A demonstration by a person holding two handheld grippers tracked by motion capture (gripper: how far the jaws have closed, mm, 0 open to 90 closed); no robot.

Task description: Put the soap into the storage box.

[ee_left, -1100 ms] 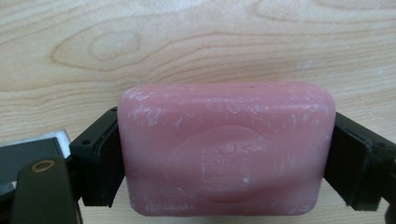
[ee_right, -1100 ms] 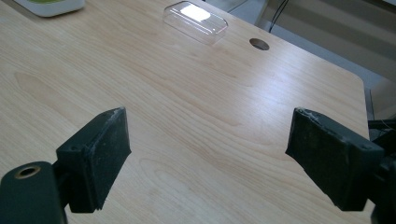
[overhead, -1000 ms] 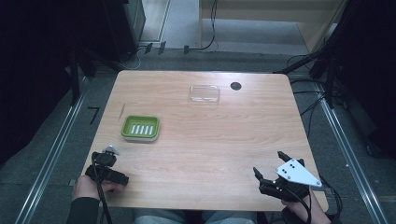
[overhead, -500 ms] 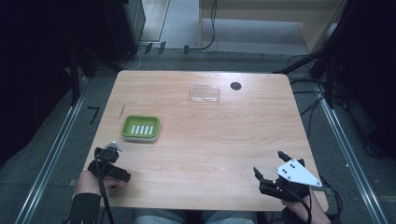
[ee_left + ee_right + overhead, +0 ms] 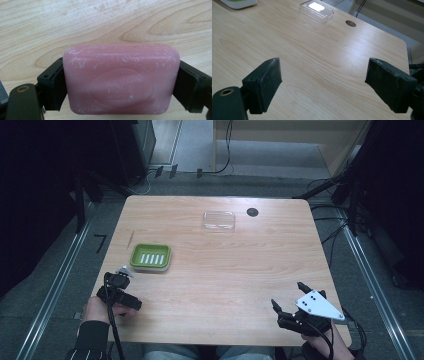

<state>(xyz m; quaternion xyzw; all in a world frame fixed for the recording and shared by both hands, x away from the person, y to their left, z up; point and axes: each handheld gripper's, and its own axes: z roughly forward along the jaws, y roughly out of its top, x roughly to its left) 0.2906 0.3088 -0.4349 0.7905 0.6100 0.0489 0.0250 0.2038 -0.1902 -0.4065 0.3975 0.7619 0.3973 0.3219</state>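
Note:
A pink soap bar [image 5: 121,80] sits crosswise between the black pads of my left gripper [image 5: 121,83], which is shut on its two ends just above the wood. From above, the left gripper [image 5: 120,292] is at the table's near left, a little in front of a green soap dish [image 5: 135,256] with a slotted white insert. My right gripper [image 5: 287,295] rests at the near right and stands open [image 5: 323,82], with bare table between its pads.
A clear plastic lid [image 5: 219,220] [image 5: 316,11] lies at the far middle of the wooden table [image 5: 225,270], with a round black hole [image 5: 252,212] just right of it. The dish's corner [image 5: 239,3] appears at the top left of the right gripper view.
The left hand has edged slightly away from the table's near edge toward the green dish. The right hand has kept still.

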